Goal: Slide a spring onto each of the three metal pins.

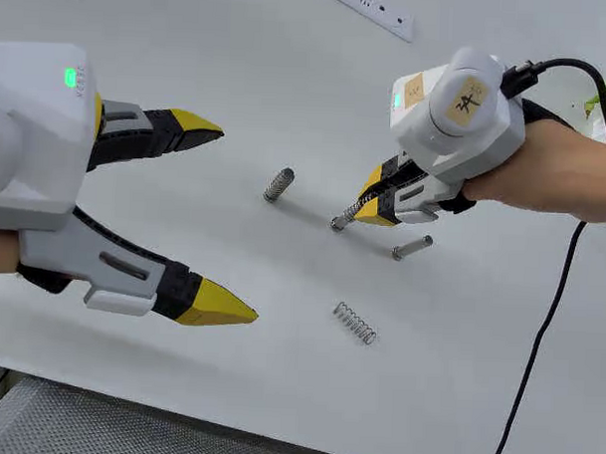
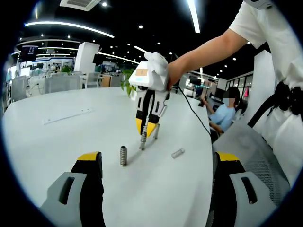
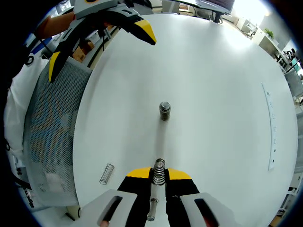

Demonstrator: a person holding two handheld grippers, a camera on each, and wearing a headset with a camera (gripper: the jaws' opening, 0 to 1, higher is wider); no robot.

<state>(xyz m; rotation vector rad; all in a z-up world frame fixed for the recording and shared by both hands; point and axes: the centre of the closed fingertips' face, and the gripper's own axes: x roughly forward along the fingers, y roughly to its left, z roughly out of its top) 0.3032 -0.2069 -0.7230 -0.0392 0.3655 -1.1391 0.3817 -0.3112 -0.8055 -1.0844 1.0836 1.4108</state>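
The left tool (image 1: 209, 214) hangs released over the tabletop (image 1: 288, 77) at the left, its jaws spread wide, and bare white surface lies between it and the pins. The right tool (image 1: 368, 209) comes in from the upper right, clenched on the held spring (image 1: 348, 214), which sits around a pin whose lower end touches the tabletop. In the right gripper view the coils of that spring (image 3: 159, 171) lie squeezed between the yellow tips. Just to its left stands the sprung pin (image 1: 278, 184), apart from both tools, with open room on every side. The bare pin (image 1: 412, 248) sits close under the right tool, on the person's side of it. The loose spring (image 1: 354, 322) lies flat, nearest of all to the tabletop's near edge, though still clear of it. Beyond that edge a grey mesh (image 1: 57, 418) shows. A cable (image 1: 554, 315) trails down the right side, well apart from the pins. A power strip (image 1: 375, 5) lies by the far end.
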